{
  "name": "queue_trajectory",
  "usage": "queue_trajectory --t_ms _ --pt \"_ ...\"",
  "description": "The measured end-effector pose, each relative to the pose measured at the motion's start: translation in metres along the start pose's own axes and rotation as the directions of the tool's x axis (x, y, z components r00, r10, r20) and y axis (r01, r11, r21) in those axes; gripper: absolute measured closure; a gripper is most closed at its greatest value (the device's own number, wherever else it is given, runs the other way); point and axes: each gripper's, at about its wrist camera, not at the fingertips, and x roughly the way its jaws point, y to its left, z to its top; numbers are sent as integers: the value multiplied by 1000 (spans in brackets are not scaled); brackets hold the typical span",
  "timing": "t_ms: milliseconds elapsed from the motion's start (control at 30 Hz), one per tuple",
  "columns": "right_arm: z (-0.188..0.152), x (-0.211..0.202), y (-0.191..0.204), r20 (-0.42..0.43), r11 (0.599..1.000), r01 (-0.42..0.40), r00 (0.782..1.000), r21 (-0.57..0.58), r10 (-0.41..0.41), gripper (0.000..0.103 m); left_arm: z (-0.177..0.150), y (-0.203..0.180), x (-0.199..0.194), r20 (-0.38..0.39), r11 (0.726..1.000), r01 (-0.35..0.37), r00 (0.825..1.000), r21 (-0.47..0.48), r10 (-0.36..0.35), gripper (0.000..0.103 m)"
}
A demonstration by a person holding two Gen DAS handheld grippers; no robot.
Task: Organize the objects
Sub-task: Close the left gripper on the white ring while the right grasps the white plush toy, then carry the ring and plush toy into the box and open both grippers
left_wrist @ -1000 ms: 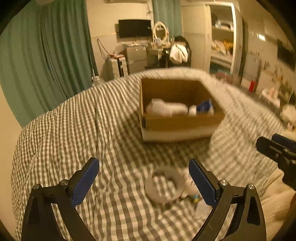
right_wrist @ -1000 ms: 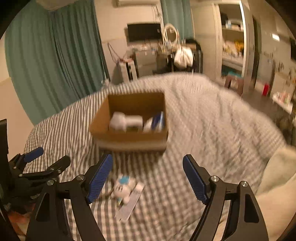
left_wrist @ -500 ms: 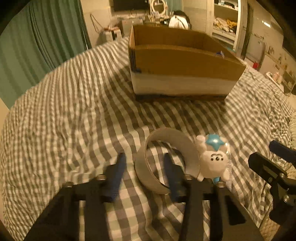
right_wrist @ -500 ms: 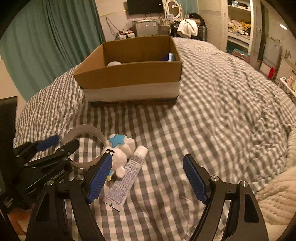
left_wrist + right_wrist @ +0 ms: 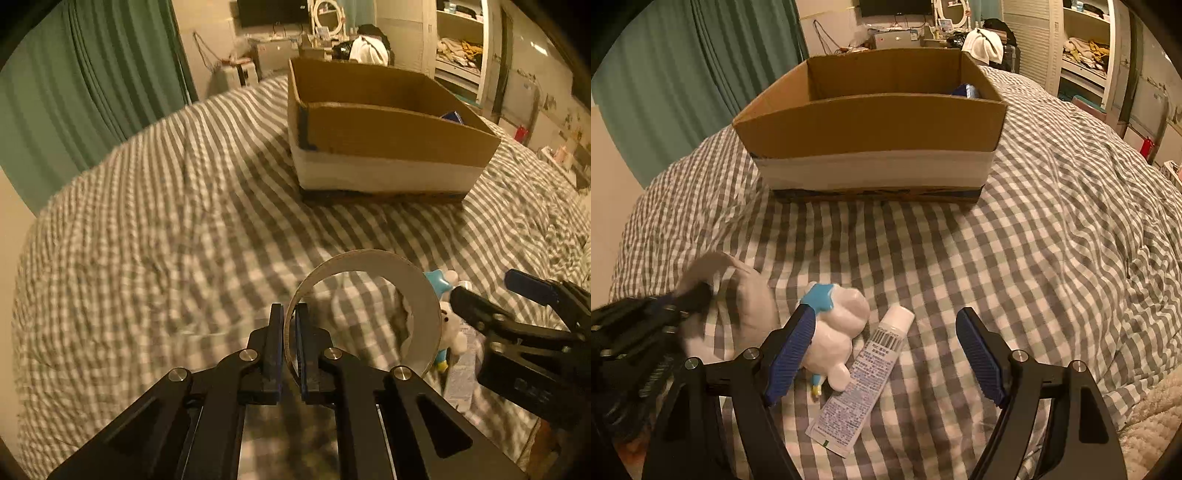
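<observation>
My left gripper is shut on the near wall of a grey tape ring, which stands on edge on the checked bed cover; the ring shows blurred in the right wrist view. My right gripper is open just above a white plush toy with a blue star and a white tube; its left finger touches the toy. The right gripper also shows in the left wrist view. A cardboard box stands beyond, with a blue item inside.
The grey-and-white checked bed cover spreads around the box. Green curtains hang at the left. Shelves and furniture stand beyond the bed. A fuzzy cream blanket lies at the lower right.
My left gripper came down and shut on the tape ring's wall. My right gripper dropped closer to the plush toy and the tube and stays open.
</observation>
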Motion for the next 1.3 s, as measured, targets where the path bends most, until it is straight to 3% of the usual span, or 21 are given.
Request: queue_trajectory --t_ms 133,300,433,500,733,900,1133,1300 --pt "-1 11 13 -32 1000 13 999 -27 -14 25 0 12 -3 12 998 -57 998 -10 57 97" --pt "-2 27 32 -62 996 18 998 -87 -23 25 -3 19 -4 5 996 -78 997 -38 79 97" --pt "-6 37 43 -69 988 29 997 -155 -40 41 -5 19 -5 -1 996 -72 997 -54 72 97" --pt "-9 34 48 -53 982 31 998 -187 -42 56 -8 17 -7 0 995 -81 997 -53 81 97" --pt "-13 -11 39 34 986 28 999 -164 -22 60 -12 8 -24 23 997 -60 998 -56 62 97" --pt "-2 -57 20 107 995 1 994 -96 9 60 -2 -3 -47 87 998 -34 995 -44 37 97" --pt "19 -114 13 206 997 4 978 -78 12 60 42 -14 -75 173 1000 3 985 -22 1 97" --pt "56 -130 7 256 995 29 967 -93 -5 60 87 -20 -97 253 1000 18 967 2 -18 97"
